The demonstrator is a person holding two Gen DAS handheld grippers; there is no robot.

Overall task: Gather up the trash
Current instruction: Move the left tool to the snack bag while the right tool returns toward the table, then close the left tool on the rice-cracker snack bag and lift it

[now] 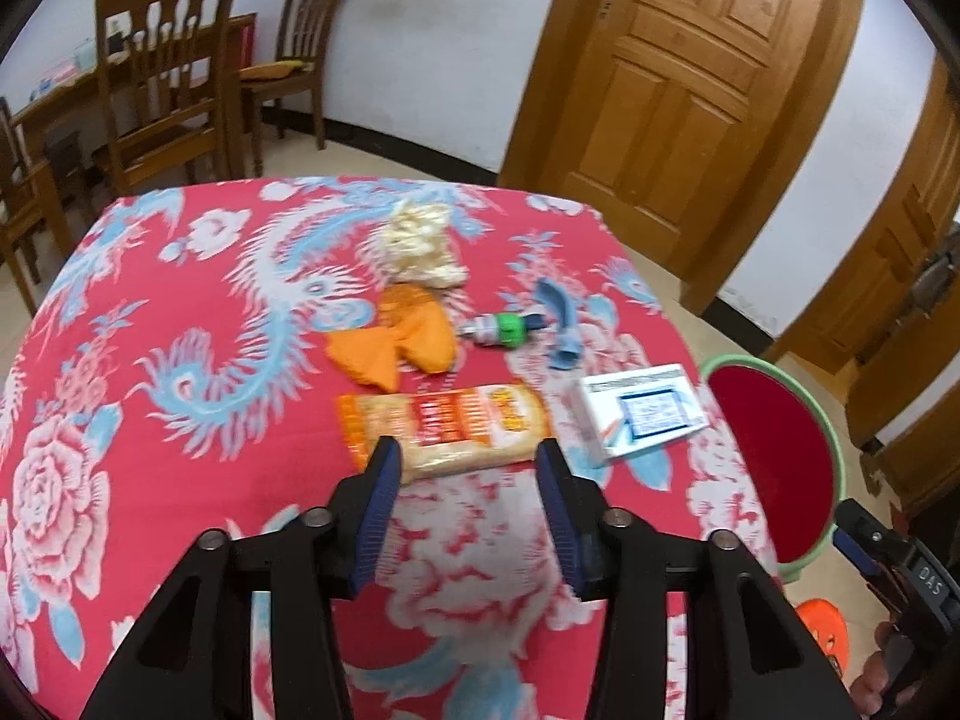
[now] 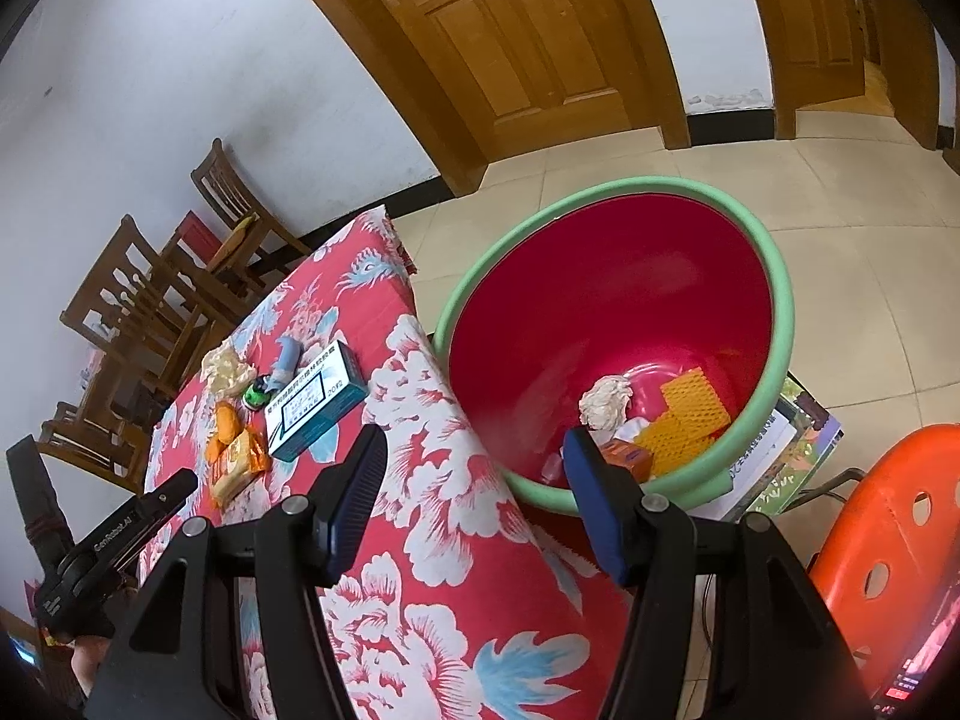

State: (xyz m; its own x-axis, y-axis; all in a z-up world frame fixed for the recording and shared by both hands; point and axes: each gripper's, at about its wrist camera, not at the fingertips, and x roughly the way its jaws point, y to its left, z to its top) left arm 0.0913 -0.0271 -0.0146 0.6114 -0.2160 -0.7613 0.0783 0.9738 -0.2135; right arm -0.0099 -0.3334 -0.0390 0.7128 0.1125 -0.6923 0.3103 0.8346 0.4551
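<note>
Trash lies on a red flowered tablecloth: an orange snack packet, an orange wrapper, a crumpled pale wrapper, a small green-capped bottle, a blue plastic piece and a white box. My left gripper is open just before the snack packet, its fingers on either side of it. My right gripper is open and empty, over the table edge beside the red basin with a green rim. The basin holds a crumpled tissue and orange pieces.
Wooden chairs and a table stand at the back left. Wooden doors lie behind. An orange stool stands right of the basin, with printed paper under the basin. The basin shows at the table's right edge in the left wrist view.
</note>
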